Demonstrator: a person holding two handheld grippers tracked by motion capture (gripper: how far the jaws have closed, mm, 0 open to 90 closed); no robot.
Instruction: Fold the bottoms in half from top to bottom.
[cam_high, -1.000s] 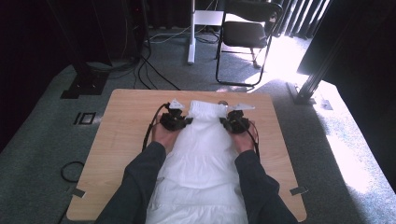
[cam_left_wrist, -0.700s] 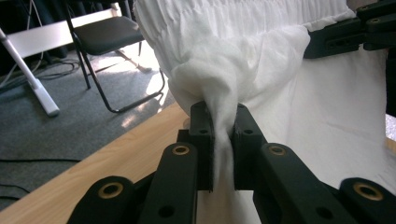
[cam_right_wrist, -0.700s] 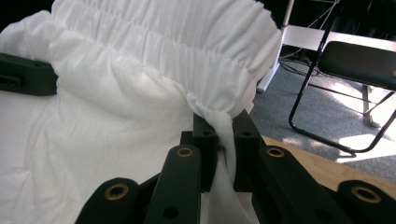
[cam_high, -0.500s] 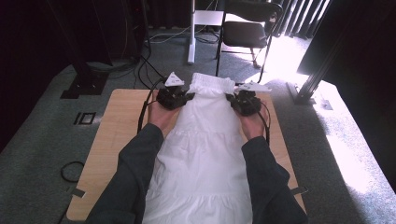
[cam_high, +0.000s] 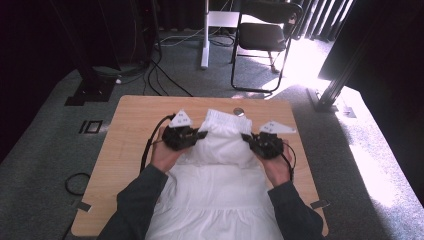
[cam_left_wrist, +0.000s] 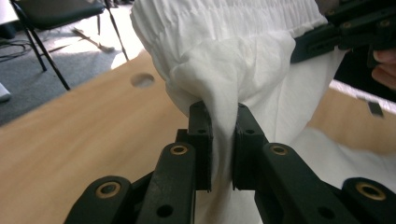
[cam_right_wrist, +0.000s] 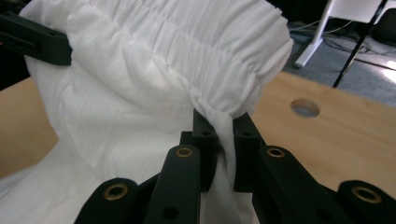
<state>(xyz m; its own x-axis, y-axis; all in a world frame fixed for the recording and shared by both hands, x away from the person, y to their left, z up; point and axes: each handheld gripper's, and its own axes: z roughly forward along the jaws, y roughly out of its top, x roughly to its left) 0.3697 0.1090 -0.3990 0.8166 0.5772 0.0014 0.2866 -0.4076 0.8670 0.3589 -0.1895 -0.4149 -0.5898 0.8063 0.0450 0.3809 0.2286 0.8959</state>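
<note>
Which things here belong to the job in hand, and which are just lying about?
In the job:
- white garment, gathered end lifted
- left tool, shut on the cloth
- right tool, shut on the cloth
- wooden table

Lying about:
- black chair
- floor cables
- white stand

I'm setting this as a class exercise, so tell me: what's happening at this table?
A person holds a gripper in each hand. The left gripper and right gripper are each shut on the gathered end of a white garment, lifting it above the table while the rest lies flat toward the person.
</note>
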